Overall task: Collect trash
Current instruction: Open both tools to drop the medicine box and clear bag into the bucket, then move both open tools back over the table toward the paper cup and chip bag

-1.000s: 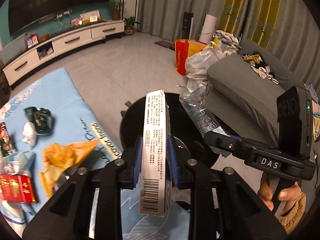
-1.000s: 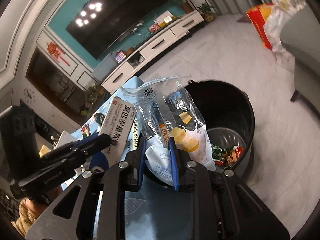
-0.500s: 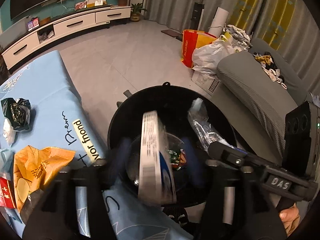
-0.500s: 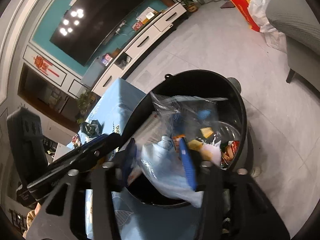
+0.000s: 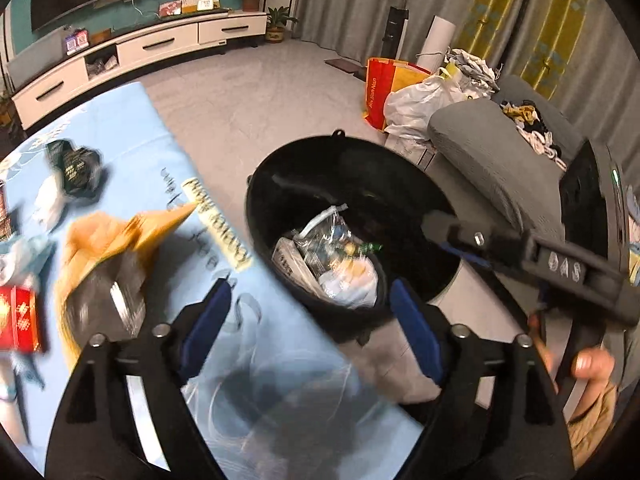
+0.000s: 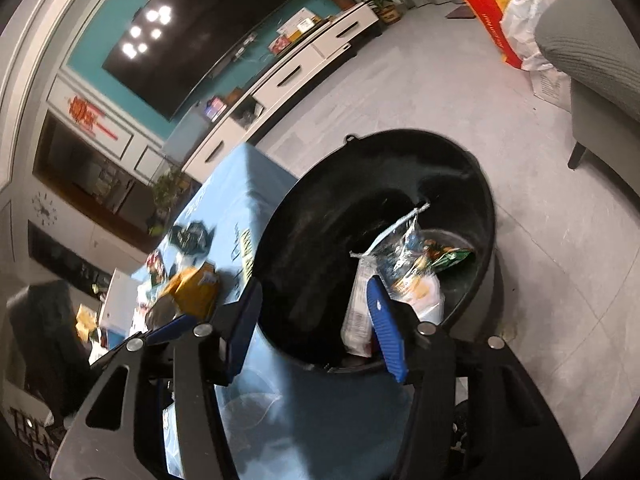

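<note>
A black bin [image 5: 340, 139] stands on the floor beside the blue-clothed table [image 5: 132, 120]. A white box [image 5: 289, 261] and a clear plastic bag [image 5: 334, 236] lie inside it. My left gripper [image 5: 312, 326] hangs over the table edge and the bin's near rim. Its jaws are opening and nothing is between them. My right gripper [image 6: 316, 326] hovers over the bin [image 6: 320, 220], jaws opening, also empty. The bag [image 6: 400, 240] and the box [image 6: 356, 308] rest below it. An orange bag [image 5: 120, 236], a black wrapper [image 5: 76, 164] and a red box [image 5: 18, 316] lie on the table.
A grey sofa [image 5: 492, 148] stands right of the bin. Behind it are a red-and-yellow bag [image 5: 380, 88] and white plastic bags [image 5: 424, 104]. A white TV cabinet [image 5: 140, 52] lines the far wall. A person's hand [image 5: 592, 364] holds the right gripper's handle.
Both grippers opened and let go. The white box and the clear bag dropped into the bin. The left gripper shifted left, over the table edge.
</note>
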### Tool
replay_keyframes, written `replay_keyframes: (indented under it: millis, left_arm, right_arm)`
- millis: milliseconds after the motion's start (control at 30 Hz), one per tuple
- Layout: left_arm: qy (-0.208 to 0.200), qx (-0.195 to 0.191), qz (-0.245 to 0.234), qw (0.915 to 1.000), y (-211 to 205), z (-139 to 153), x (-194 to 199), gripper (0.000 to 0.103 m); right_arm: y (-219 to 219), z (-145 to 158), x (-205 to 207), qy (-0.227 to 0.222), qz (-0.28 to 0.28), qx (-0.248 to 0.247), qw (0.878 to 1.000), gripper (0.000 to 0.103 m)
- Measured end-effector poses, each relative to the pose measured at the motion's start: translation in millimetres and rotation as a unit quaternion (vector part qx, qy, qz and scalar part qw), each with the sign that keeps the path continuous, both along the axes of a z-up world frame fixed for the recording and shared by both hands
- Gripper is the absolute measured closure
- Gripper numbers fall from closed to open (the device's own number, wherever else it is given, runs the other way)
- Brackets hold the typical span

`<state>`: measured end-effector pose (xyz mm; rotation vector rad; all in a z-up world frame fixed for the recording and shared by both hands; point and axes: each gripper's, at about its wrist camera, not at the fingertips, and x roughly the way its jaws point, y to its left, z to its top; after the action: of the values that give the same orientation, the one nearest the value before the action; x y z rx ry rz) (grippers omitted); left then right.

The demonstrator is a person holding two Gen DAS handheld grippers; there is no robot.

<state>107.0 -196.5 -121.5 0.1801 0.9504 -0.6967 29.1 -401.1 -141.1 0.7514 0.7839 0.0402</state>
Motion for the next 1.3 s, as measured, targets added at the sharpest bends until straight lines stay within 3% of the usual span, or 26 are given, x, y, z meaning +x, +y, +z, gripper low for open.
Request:
replay_keyframes:
  millis: [200, 533, 700, 867, 1033, 1200, 1300]
  left_arm:
    - [-0.026, 0.032, 0.033, 0.9986, 55, 0, -39, 0.012]
    - [0.005, 0.025, 0.157, 0.9873, 172, -6, -64, 0.010]
    - [0.010, 0.004, 0.213, 0.9771, 221, -7, -74, 0.010]
    - [0.005, -0.019, 0.258, 0.9660, 257, -6, -77, 0.010]
    - [-0.002, -0.045, 0.299, 0.9532, 292, -3, -71, 0.010]
    - [0.001, -0.066, 0.343, 0.9370, 326, -4, -57, 0.010]
    - [0.000, -0.075, 0.356, 0.9314, 337, -5, -43, 0.010]
  right_arm:
    - [36, 8, 2, 0.008, 0.050, -0.014, 0.999, 0.048]
    - [107, 27, 1, 0.015, 0.125, -0.052, 0.991, 0.045]
    - [138, 29, 7, 0.025, 0.155, -0.064, 0.985, 0.043]
    - [162, 33, 15, 0.025, 0.173, -0.064, 0.983, 0.033]
    - [167, 32, 29, 0.027, 0.165, -0.026, 0.986, 0.023]
    - [168, 29, 46, 0.030, 0.150, 0.003, 0.988, 0.023]
    - [169, 25, 59, 0.032, 0.138, 0.017, 0.990, 0.023]
